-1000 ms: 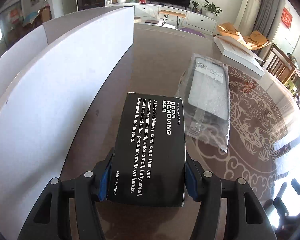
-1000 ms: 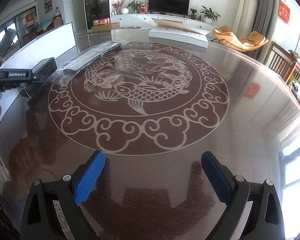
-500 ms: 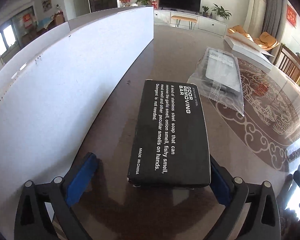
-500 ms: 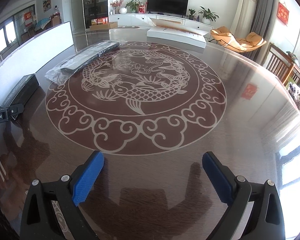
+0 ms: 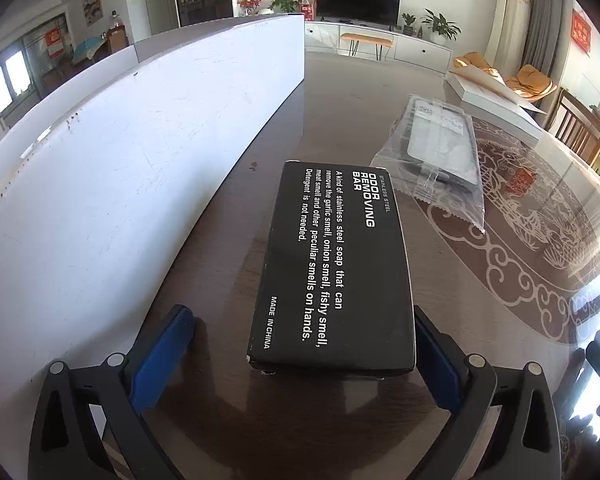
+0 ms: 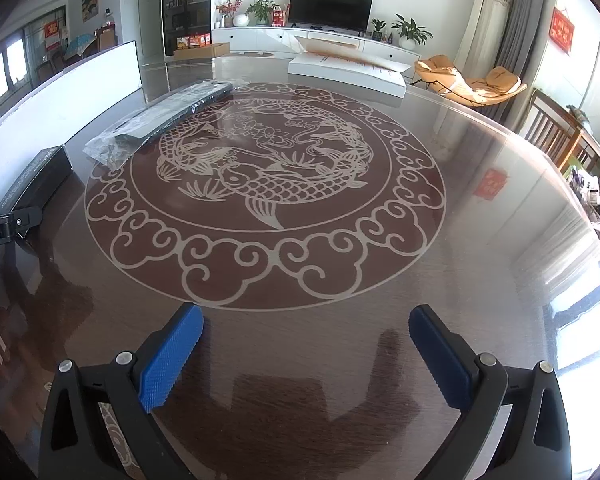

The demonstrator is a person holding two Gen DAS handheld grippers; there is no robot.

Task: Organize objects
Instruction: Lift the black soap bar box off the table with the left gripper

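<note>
The near end of the black box (image 5: 332, 272) hides the inner face of the left gripper (image 5: 300, 344)'s right-hand pad, so whether that pad still touches the box cannot be told; the other blue pad stands clear of it with bare desk (image 5: 228, 240) between. These fingers have just been opening and stand wide apart, with the box lying flat on the desk between them, just beside a long white board (image 5: 140, 140). White print on the box reads "STAINLESS STEEL ODOR REMOVING BAR", then a line on garlic, onion, fishy and meat smells, "Detergent is not needed" and "MADE IN CHINA". Beyond it lies one clear plastic bag (image 5: 440, 152) with a dark flat item inside; its label is too small to read. From the right wrist view the box is cut by the frame's left side, where a black part shows "obot.AI". The right gripper (image 6: 304, 356) has its fingers spread, having just been opening, with nothing between them, over the fish pattern (image 6: 268, 172)
</note>
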